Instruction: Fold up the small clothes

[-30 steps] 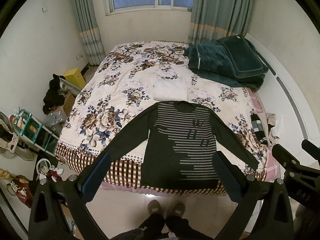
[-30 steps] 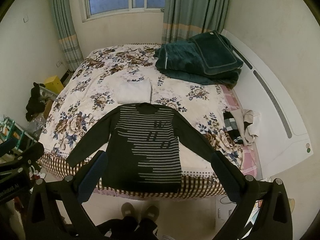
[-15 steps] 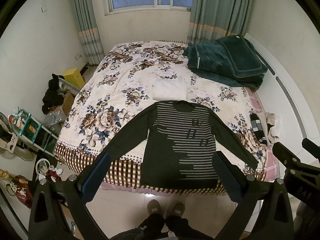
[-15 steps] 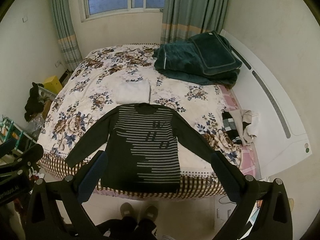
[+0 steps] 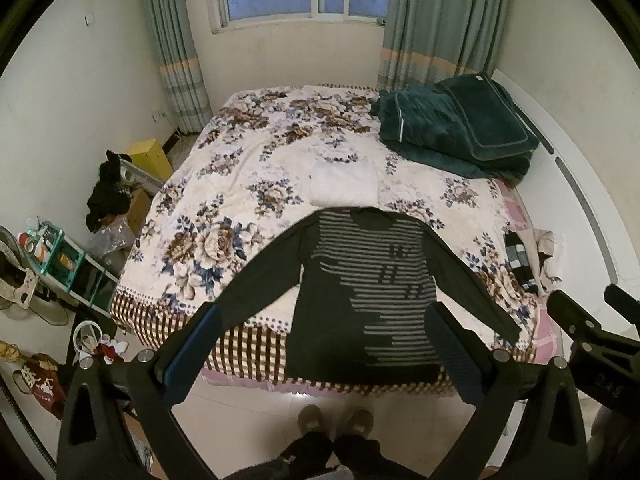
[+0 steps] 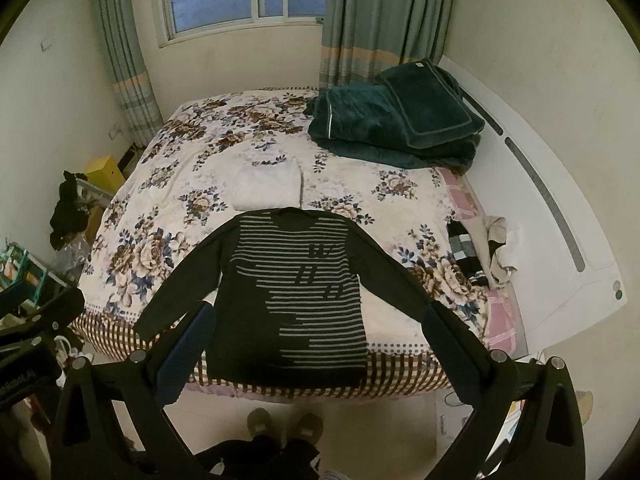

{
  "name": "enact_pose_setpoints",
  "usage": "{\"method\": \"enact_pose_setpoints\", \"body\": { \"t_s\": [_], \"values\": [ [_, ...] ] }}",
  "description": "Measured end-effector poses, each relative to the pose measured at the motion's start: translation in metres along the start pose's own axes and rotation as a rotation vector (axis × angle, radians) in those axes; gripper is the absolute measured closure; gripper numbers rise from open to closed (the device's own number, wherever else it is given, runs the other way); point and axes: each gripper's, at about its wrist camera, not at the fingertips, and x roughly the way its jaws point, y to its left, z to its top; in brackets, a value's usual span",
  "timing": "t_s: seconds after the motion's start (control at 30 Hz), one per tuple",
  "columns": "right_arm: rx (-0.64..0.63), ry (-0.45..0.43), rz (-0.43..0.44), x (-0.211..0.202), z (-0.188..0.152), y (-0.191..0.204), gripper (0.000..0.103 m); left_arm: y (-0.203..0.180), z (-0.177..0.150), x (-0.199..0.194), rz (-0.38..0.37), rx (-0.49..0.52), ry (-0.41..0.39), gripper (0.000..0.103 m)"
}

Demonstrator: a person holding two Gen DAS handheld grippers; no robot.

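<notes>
A dark long-sleeved sweater with grey stripes (image 5: 360,292) lies spread flat, sleeves out, at the near edge of the floral bed (image 5: 248,184); it also shows in the right wrist view (image 6: 292,296). A folded white garment (image 5: 344,184) lies just beyond its collar, also seen in the right wrist view (image 6: 268,186). My left gripper (image 5: 324,344) is open and empty, held high above the bed's near edge. My right gripper (image 6: 316,344) is open and empty, at the same height beside it.
A folded dark green blanket (image 5: 452,128) lies at the bed's far right. Crumpled clothes (image 6: 480,248) lie at the right edge by the white headboard (image 6: 560,240). A shelf and clutter (image 5: 60,264) stand on the floor left. The person's feet (image 5: 336,420) are below.
Both grippers have shifted only slightly; the view has crept a little toward the bed. The sweater has not moved.
</notes>
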Motion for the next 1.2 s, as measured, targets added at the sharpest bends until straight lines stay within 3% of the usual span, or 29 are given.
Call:
{"method": "enact_pose_setpoints", "body": {
  "t_s": [0.17,0.3,0.47,0.7,0.8,1.0,1.2],
  "values": [
    [0.079,0.007,-0.044,0.04,0.0,-0.011,0.0,0.007,0.006,0.036,0.051,-0.004,-0.094,0.0],
    [0.228,0.078,-0.06,0.117,-0.014,-0.052,0.0,0.001,0.007,0.094,0.081,0.046,-0.091,0.0],
    [0.477,0.211,-0.142,0.22,-0.05,-0.153,0.0,-0.023,0.004,0.173,0.124,0.109,-0.029,0.0],
    [0.892,0.372,-0.185,0.361,-0.153,-0.351,0.002,-0.074,0.0,0.282,0.235,0.157,0.069,0.0],
    [1.005,0.417,-0.179,0.419,-0.187,-0.417,0.003,-0.098,-0.002,0.331,0.286,0.18,0.111,0.0],
    [1.032,0.474,-0.27,0.563,-0.249,-0.526,0.017,-0.148,-0.023,0.446,0.323,0.193,0.231,0.0],
    [1.107,0.544,-0.251,0.667,-0.292,-0.575,0.018,-0.198,-0.041,0.53,0.302,0.242,0.286,0.0]
  ]
}}
